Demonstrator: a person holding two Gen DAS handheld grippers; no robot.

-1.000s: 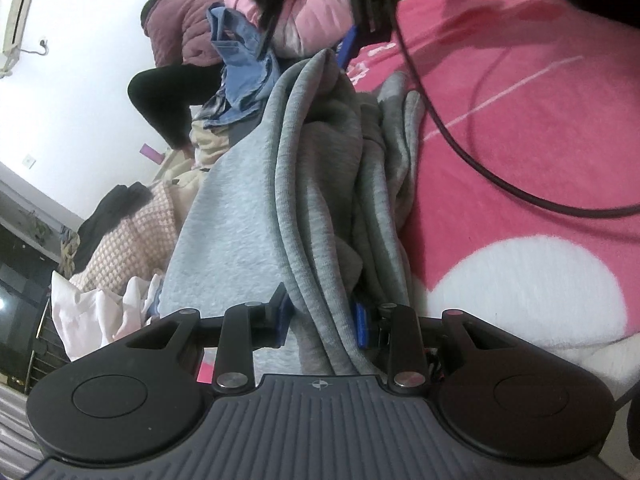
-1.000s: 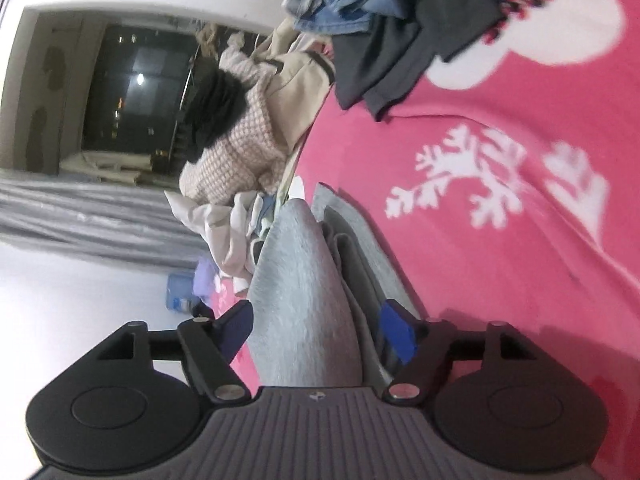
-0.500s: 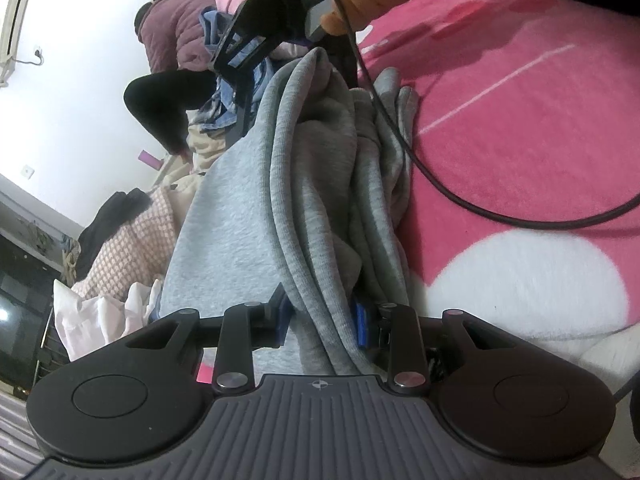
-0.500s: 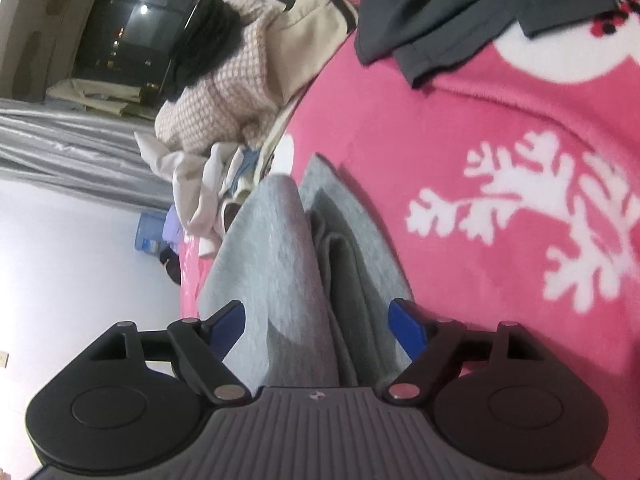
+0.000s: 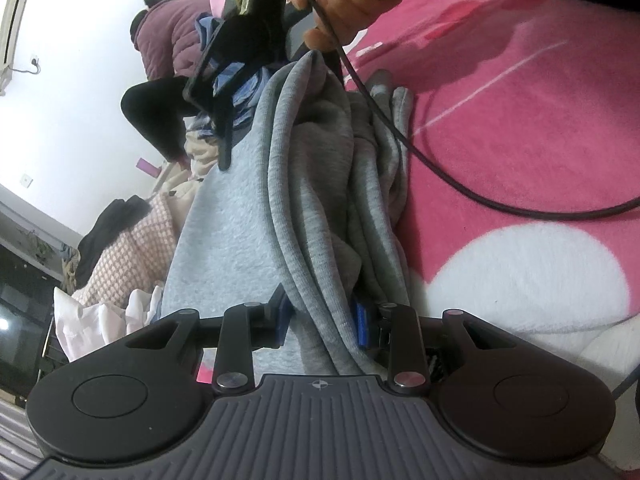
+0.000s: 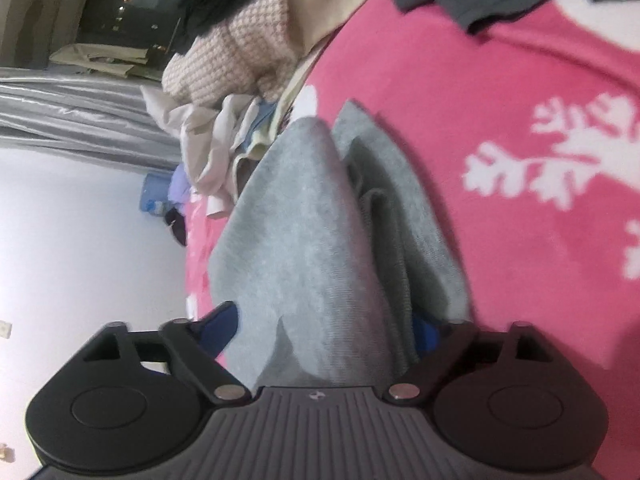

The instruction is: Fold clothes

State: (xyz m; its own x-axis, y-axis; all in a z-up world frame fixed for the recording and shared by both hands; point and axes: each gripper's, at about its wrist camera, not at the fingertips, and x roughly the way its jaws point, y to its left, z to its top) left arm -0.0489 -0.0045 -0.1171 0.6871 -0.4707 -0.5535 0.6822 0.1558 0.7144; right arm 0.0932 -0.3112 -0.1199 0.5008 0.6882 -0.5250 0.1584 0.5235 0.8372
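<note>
Here: one grey garment (image 5: 316, 216), two grippers, left (image 5: 322, 316) clamped, right (image 6: 328, 332) closing.

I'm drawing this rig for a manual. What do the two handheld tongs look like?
Both tongs, left and right, have black linkage arms with silver rivets, round black side discs, a ribbed grey base with a small emblem, and blue pads. A black cable trails from the right one.

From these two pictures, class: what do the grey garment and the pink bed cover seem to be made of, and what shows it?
Grey garment: probably soft cotton-blend knit, matte; fine ribbing on its outer face, fuzzy fleece lining inside, limp folds.
Pink bed cover: likely plush synthetic fleece; short nap, soft-edged white patterns, faint sheen.
</note>
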